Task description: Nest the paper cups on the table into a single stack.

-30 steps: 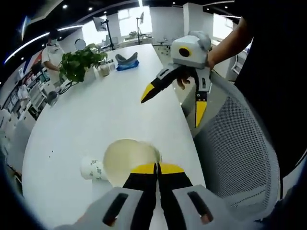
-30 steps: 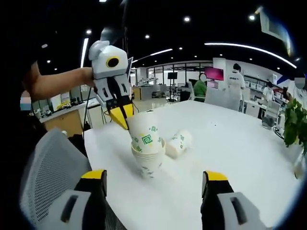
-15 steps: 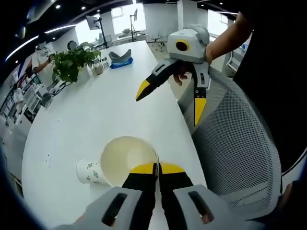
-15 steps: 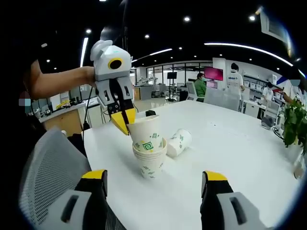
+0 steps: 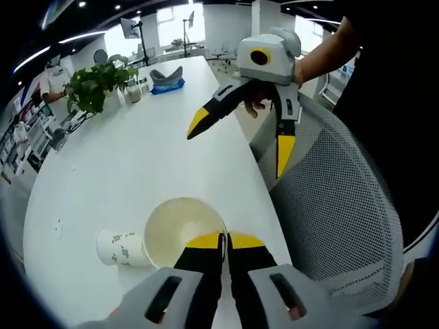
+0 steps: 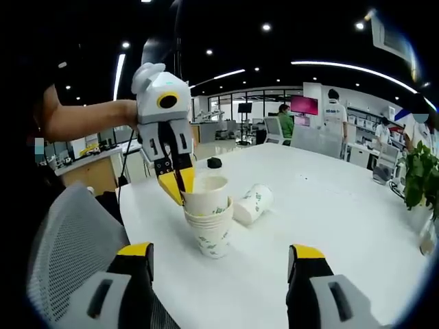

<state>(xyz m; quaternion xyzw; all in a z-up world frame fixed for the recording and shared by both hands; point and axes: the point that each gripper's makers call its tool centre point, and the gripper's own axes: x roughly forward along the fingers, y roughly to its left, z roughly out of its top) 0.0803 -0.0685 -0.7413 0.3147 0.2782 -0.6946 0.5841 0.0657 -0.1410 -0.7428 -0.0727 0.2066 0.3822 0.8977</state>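
My left gripper [image 6: 175, 192], clamped on the top cup [image 6: 204, 195], should press straight down into the stack [image 6: 209, 229] near the table [image 6: 329, 226] edge; right gripper [image 5: 236, 140] gapes open.

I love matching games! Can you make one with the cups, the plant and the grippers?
Things:
1. top cup
2. side cup
3. plant
4. right gripper

States:
A. lying on its side on the table
B. open, holding nothing
C. pinched at the rim by the left gripper, in the stack
D. standing at the table's far end

Pairs: 1-C, 2-A, 3-D, 4-B
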